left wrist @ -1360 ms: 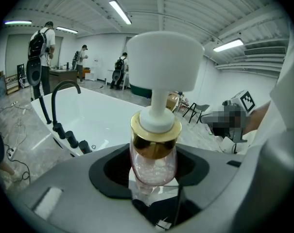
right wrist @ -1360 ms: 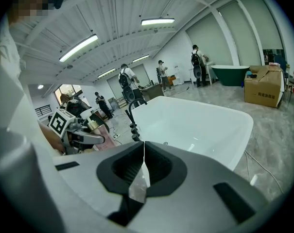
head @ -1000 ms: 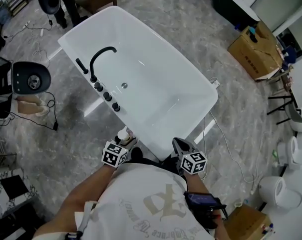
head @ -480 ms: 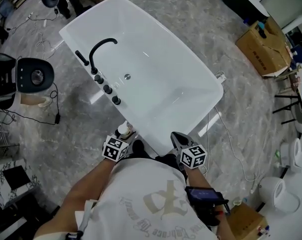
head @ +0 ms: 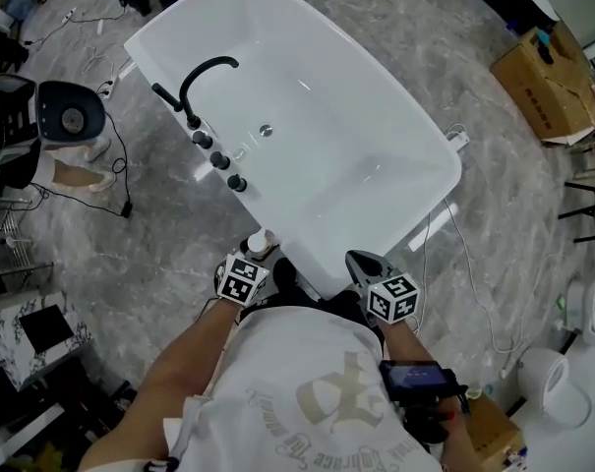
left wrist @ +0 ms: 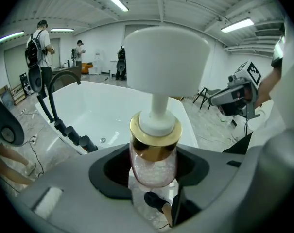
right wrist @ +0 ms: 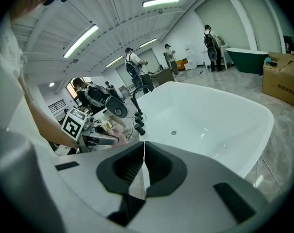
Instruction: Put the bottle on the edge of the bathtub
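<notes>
Finding one: the left gripper [head: 253,262] is clamped on the clear glass pump bottle with a gold collar and white pump head [head: 259,242]. In the left gripper view the jaws press on either side of the glass body [left wrist: 153,165], below the collar. The bottle is carried in the air, clear of any surface.

Finding two: the bottle's long axis runs across the line of the jaws, pump head uppermost, so we read it as roughly upright and ready to be stood on its base.

Finding three: the right gripper [head: 361,264] has its jaws pressed together on nothing, confirmed in the right gripper view [right wrist: 141,164]. It sits off to the holding gripper's right, at the near end of the tub.

Finding four, the deciding relation: the rim [head: 282,226] of the white freestanding bathtub lies just ahead of the left gripper and slightly to its right, lower than the bottle. Further ahead along the same rim stand the row of black round knobs [head: 219,161] and the black arched faucet [head: 204,72].

Assessment: we judge the left gripper nearer the landing spot and the only one loaded. The placement calls for a short carry forward and to the right, then down, base flat on the bare rim short of the knobs. The ledge looks narrow, so an off-centre set-down could tip the bottle.
</notes>
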Motion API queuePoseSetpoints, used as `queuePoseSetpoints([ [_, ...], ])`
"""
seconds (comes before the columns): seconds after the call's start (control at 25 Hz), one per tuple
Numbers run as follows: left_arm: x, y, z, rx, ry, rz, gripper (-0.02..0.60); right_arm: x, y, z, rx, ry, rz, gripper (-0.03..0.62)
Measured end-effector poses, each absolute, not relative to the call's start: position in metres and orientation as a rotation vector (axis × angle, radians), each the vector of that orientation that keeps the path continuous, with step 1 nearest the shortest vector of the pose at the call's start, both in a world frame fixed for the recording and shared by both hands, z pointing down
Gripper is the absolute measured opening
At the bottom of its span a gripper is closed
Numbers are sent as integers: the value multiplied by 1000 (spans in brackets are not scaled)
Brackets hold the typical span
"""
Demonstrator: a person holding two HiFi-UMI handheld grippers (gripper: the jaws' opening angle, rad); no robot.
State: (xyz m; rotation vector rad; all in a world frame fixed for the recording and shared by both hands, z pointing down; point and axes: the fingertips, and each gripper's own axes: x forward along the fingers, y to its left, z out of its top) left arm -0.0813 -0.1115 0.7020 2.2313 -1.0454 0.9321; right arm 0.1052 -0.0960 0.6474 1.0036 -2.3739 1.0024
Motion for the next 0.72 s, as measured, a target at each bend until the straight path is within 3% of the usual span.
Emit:
queuePoseSetpoints([
  [0.72,-72,-140,762,2189,-1002,1082,221,114,-107,667,952,-2318,1060,6],
])
